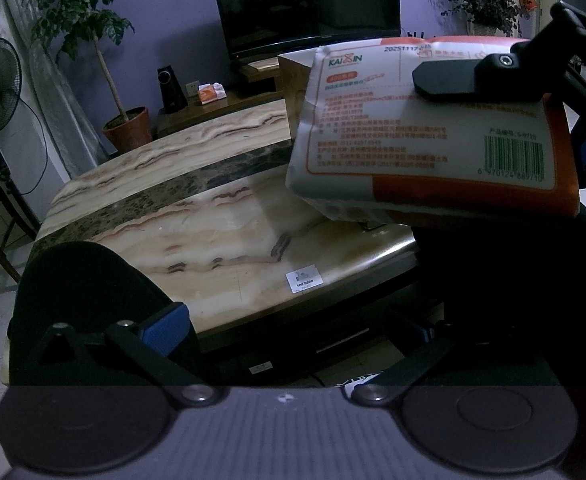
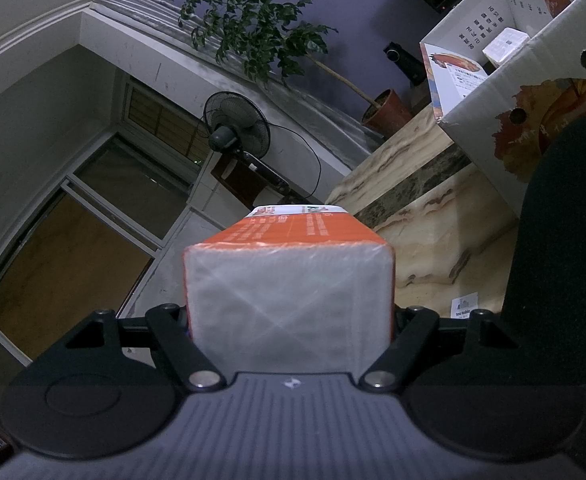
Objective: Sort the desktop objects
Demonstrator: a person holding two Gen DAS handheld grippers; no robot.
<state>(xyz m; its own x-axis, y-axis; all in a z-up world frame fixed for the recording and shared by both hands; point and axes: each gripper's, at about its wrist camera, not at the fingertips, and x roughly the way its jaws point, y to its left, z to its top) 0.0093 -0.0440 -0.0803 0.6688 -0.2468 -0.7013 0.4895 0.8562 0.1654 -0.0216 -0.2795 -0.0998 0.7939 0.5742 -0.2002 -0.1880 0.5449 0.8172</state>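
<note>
- Right wrist view: right gripper clamps an orange-and-white plastic-wrapped tissue pack by its sides, jaws wide, pack held above the marble-patterned table.
- Printed open cardboard box stands on the table beyond, a small white box inside.
- Left wrist view: left gripper spread wide, nothing between its blue-padded fingers; the pack hangs over the table's near right edge.
</note>
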